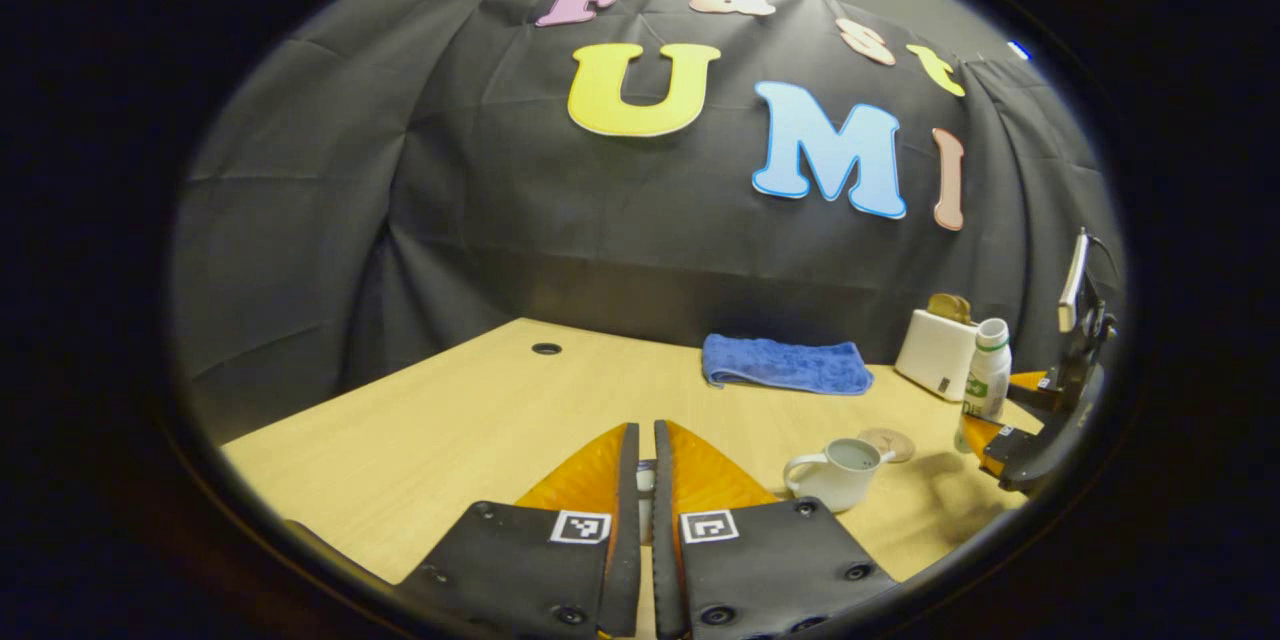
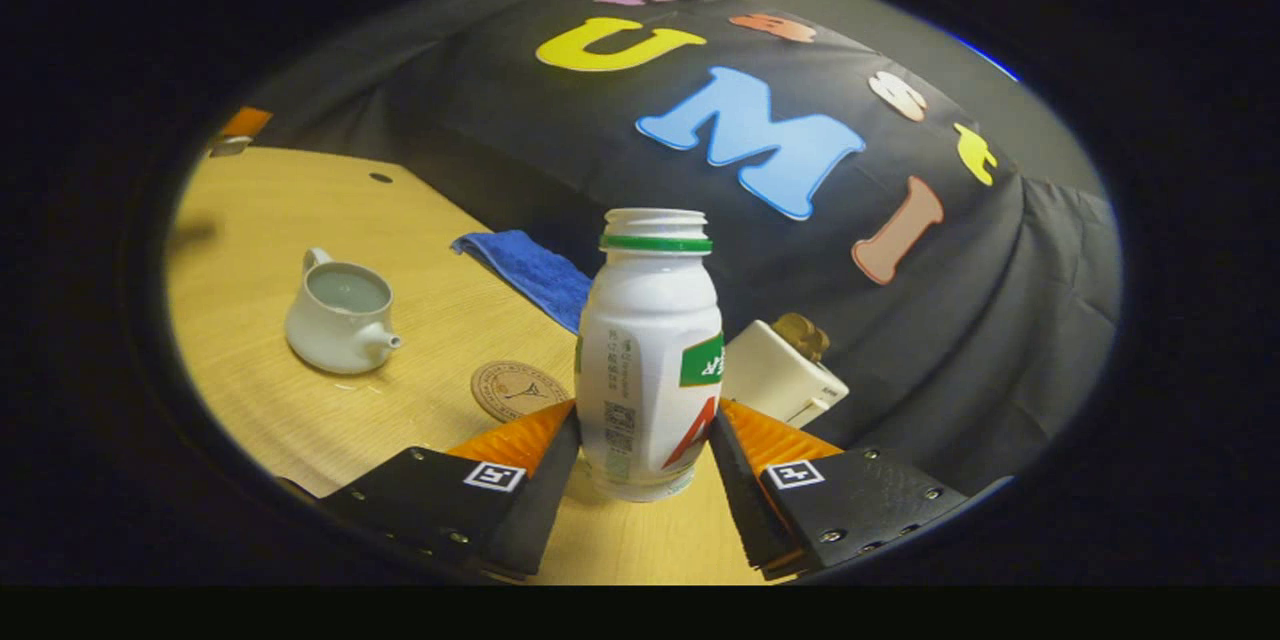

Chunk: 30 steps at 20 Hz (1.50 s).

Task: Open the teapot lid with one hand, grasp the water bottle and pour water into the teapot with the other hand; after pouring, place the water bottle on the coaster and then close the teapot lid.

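My right claw (image 2: 643,440) gripped the water bottle (image 2: 648,360) on both sides (cap off, bottle upright). Teapot (image 2: 340,317) sat open, far to its left, coaster (image 2: 518,390) between them. Left claw (image 1: 645,475) was nearly closed on something small, cannot tell what.

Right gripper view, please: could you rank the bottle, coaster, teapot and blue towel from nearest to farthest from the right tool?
1. Bottle: upright between the right tool's fingers.
2. Coaster: on the table just left of the bottle.
3. Teapot: farther left, lid off.
4. Blue towel: at the back, by the cloth wall.
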### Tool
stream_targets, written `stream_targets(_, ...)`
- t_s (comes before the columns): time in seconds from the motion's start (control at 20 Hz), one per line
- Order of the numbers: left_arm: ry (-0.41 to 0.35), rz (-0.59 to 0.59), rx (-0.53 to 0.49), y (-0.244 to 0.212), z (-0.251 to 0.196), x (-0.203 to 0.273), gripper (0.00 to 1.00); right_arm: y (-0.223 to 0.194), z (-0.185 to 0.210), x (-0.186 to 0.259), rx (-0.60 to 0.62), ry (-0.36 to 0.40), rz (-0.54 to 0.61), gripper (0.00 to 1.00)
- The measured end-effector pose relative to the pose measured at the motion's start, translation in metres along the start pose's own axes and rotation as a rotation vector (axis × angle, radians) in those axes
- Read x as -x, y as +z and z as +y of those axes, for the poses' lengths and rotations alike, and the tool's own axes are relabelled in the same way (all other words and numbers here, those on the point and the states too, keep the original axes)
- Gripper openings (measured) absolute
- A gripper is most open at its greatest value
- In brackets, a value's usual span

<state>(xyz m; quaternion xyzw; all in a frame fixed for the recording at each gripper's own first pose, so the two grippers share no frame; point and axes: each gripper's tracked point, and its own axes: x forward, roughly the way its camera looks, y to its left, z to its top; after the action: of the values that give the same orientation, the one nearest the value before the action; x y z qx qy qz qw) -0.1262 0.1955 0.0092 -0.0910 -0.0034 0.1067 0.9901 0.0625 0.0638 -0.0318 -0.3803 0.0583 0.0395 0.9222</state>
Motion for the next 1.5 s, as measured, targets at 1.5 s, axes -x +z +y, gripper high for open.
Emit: stream_targets(1.5, 0.007, 0.058, 0.013, -0.025, 0.004, 0.0, 0.12, 0.048, 0.021, 0.015, 0.869, -0.149, -0.167, 0.73)
